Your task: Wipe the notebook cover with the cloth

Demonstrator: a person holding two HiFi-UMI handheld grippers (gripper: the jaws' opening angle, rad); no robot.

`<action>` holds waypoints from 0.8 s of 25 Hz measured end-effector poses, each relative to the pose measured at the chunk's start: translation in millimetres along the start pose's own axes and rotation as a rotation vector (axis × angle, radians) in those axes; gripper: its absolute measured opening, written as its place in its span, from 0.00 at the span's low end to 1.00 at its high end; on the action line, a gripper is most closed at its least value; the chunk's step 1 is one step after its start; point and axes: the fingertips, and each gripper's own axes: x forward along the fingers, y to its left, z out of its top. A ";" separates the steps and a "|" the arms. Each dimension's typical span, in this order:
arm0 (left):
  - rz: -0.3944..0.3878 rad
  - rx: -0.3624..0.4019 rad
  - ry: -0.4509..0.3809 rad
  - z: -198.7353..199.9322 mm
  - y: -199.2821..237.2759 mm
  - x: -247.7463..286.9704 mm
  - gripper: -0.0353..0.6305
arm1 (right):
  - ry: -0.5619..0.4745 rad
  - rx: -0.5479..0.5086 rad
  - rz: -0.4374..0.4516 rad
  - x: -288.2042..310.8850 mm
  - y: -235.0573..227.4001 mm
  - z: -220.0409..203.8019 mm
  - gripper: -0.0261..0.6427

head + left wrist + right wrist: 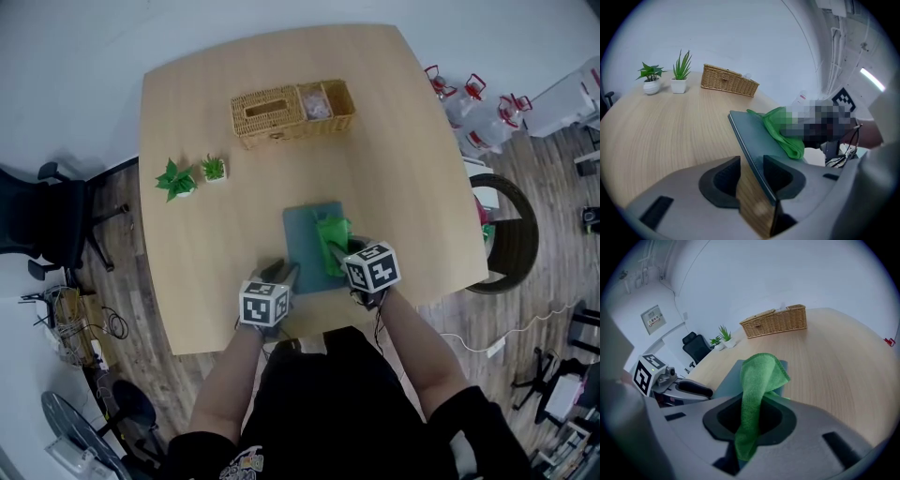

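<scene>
A grey-teal notebook [305, 234] lies on the wooden table [206, 272] just in front of the person. My left gripper [281, 277] holds its near left corner. In the left gripper view the notebook [754, 136] runs edge-on between the two pads of this gripper [751, 171], which press on it. My right gripper [339, 255] is shut on a green cloth [332, 244] over the notebook's right half. In the right gripper view the cloth [759, 376] stands up out of that gripper [751, 416] and droops onto the notebook [726, 380].
A wicker basket [292, 112] stands at the far side of the table, with two small potted plants [176, 178] to its left. An office chair [56, 225] is beside the table's left edge. Water bottles [469, 103] and a round stool [511, 234] stand at the right.
</scene>
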 end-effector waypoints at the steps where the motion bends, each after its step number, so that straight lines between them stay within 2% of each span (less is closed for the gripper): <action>1: 0.001 0.000 0.001 0.1 -0.1 -0.1 0.27 | -0.004 0.010 -0.010 -3.6 -4.9 -1.2 0.14; 7: 0.005 0.004 -0.001 0.1 -1.0 -1.1 0.27 | -0.018 0.069 -0.062 -21.3 -29.5 -9.6 0.14; 12: 0.002 0.002 0.002 0.5 -1.8 -1.8 0.27 | -0.046 0.076 -0.083 -31.1 -34.0 -4.8 0.14; 20: -0.002 -0.003 0.003 1.2 -3.2 -1.5 0.27 | -0.073 0.000 0.003 -7.6 3.1 33.0 0.14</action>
